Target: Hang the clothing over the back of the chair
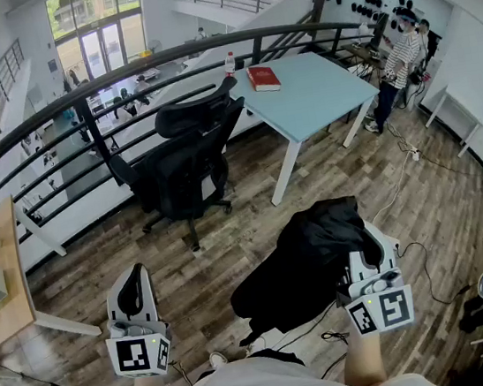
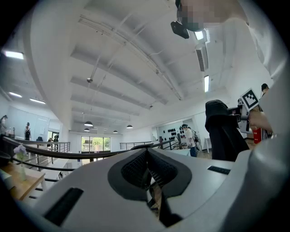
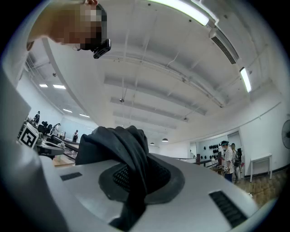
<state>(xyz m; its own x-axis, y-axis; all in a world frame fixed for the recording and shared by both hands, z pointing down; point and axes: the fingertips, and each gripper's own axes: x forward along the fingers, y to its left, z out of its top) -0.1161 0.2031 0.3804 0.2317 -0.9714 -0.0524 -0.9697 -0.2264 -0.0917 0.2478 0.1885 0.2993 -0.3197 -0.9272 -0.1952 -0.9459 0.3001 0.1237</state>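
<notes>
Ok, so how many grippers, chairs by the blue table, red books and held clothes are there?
grippers: 2, the left gripper and the right gripper
chair: 1
red book: 1
black clothing, held: 1
total: 5

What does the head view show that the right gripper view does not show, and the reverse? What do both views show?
Only the head view: the black office chair, with nothing over its back, and the light blue table carrying a red book.
Only the right gripper view: the white ceiling with long lamps, and, seen closely, the jaws of the right gripper closed on the cloth.
Both: the black clothing held by the right gripper, and a person in a striped shirt standing far away.
</notes>
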